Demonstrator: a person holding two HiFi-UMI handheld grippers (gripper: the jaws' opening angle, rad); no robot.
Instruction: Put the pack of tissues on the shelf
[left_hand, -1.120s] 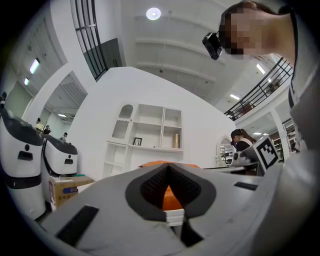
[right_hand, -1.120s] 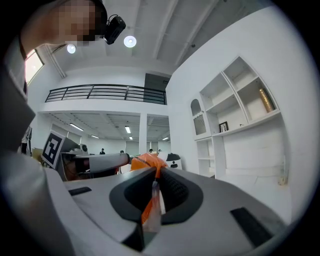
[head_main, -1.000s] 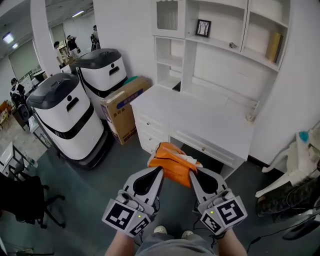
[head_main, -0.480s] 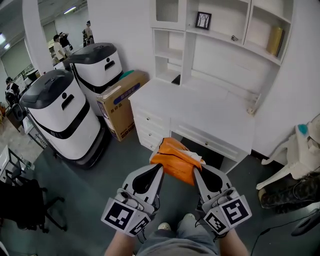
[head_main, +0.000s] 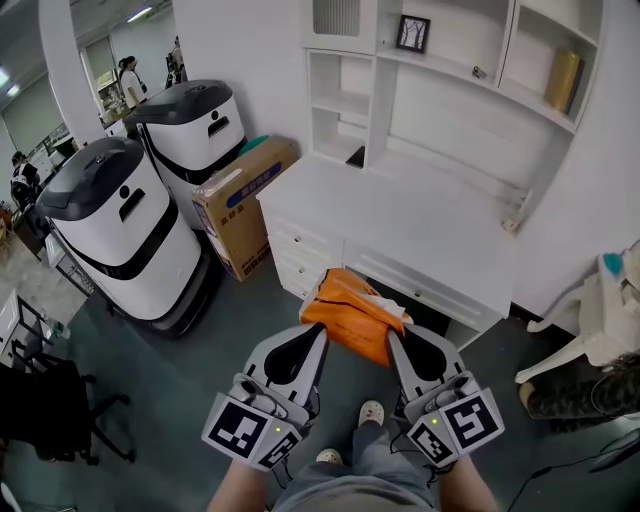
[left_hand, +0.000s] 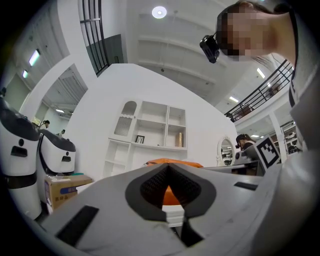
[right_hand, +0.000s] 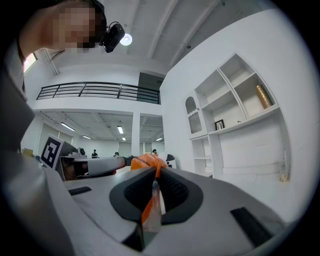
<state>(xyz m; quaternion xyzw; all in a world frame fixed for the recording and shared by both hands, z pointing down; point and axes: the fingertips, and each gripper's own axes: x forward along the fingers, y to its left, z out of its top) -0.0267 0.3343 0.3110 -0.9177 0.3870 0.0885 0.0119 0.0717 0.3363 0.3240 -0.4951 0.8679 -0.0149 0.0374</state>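
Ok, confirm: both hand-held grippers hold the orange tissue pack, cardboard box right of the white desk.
No: the head view shows the cardboard box left of the white desk. Left hand-held gripper and right hand-held gripper do hold the orange tissue pack.

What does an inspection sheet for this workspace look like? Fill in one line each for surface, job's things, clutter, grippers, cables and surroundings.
Surface: white desk top bare; shelf above holds a picture frame and a yellow roll.
Job's things: orange pack of tissues held in the air before the desk, not yet on the shelf.
Clutter: cardboard box on the floor beside the desk.
Grippers: left gripper and right gripper both shut on the pack, one at each side.
Cables: nothing seen.
Surroundings: two big white and grey machines at left, white chair at right, people far behind.
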